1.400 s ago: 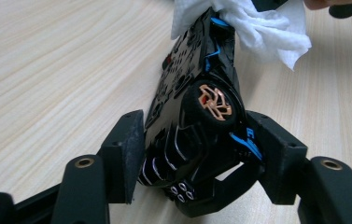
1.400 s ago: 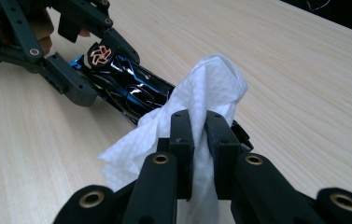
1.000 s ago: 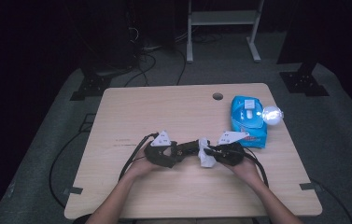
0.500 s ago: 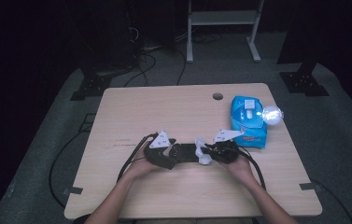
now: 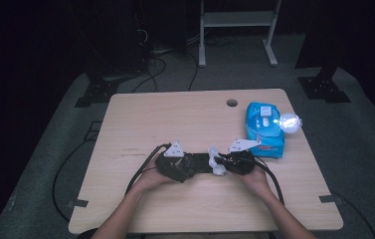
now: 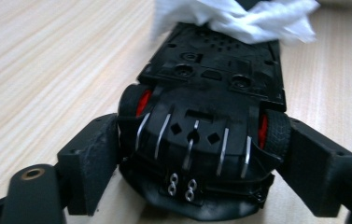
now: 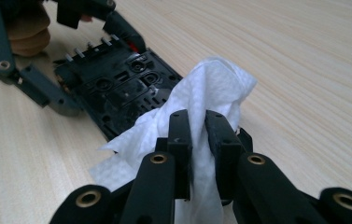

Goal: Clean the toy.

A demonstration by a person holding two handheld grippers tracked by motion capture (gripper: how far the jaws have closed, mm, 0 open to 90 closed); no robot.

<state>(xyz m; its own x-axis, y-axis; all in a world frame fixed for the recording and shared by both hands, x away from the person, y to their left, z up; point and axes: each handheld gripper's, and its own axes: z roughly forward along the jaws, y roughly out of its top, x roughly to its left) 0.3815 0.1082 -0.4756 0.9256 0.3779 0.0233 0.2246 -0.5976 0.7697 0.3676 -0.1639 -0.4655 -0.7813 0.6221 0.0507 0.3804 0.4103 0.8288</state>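
Toy car [image 6: 201,140] lies upside down on table [image 5: 175,114] near its front edge, held across the wheels by L gripper [image 6: 201,177], whose jaws have just been opening. R gripper [image 7: 197,140] is clamped on a white wipe [image 7: 206,93], which rests against car's underside. Blue wipes pack [image 5: 263,130] sits at far right.

In the left gripper view we note the wet wipe [image 6: 239,18] cut off by the top edge and blurred; it hides the far end of the upturned toy car [image 6: 201,140]. In the right gripper view the wipe covers the car's near end. In the high view the print on the blue wipes pack [image 5: 264,130] is too small to read.
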